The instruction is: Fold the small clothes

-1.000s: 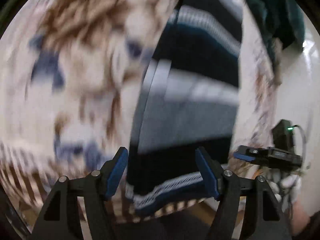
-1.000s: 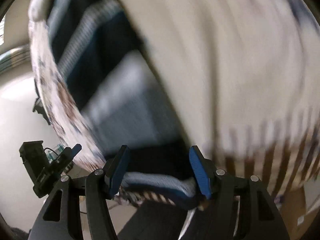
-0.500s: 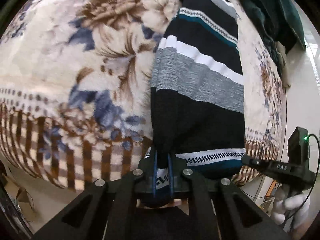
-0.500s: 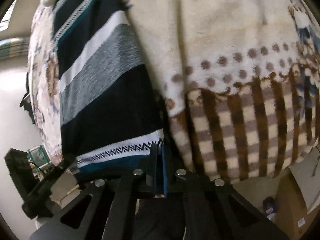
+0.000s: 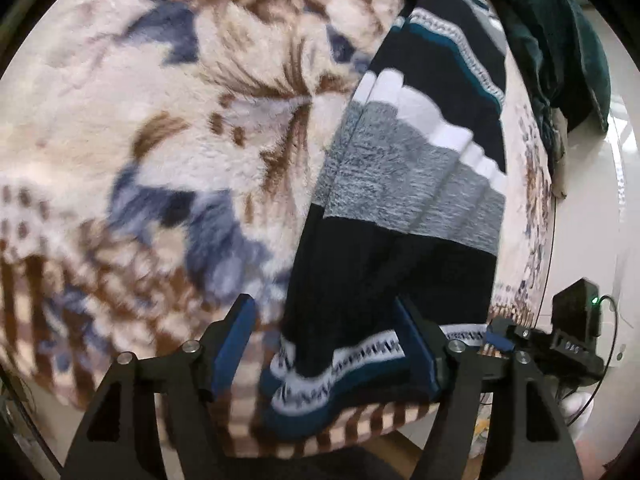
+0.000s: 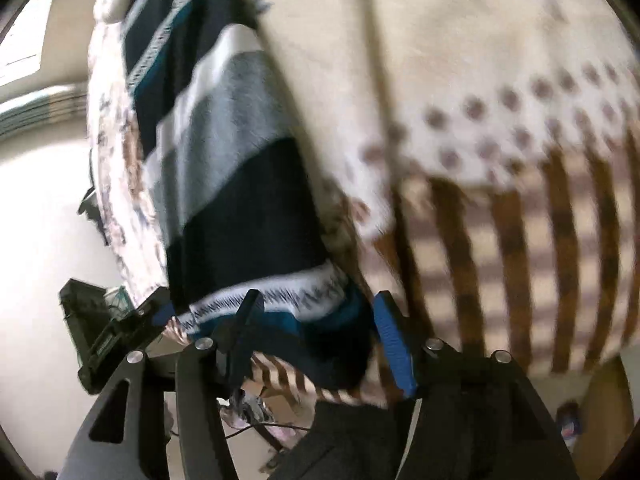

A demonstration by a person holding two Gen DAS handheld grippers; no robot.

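Landmark: sweater point(image 5: 404, 208), striped navy, grey and white, lying in a long narrow band on the blanket point(image 5: 168, 152), its patterned hem at the near bed edge.

1. Left gripper point(image 5: 324, 344): jaws spread and opening, over the hem's left corner. The corner sits between the fingers but no pad presses on it.
2. Right gripper point(image 6: 316, 340): jaws spread and opening, over the hem's right corner point(image 6: 336, 344), cloth between them, unpinched.
3. Dark green cloth point(image 5: 560, 40): heaped beyond the sweater's far right side.

Risks, as judged:
- The hem overhangs the bed edge slightly; unheld, it may slide or droop.
- Ripples across the grey stripe would be pressed into the next fold.
- Uneven re-pinching of the two corners would skew the fold line.
- A pad could catch blanket pile along with the hem.

Containers: none visible near the sweater. A blurred box point(image 6: 600, 408) lies below its right corner, contents unreadable.
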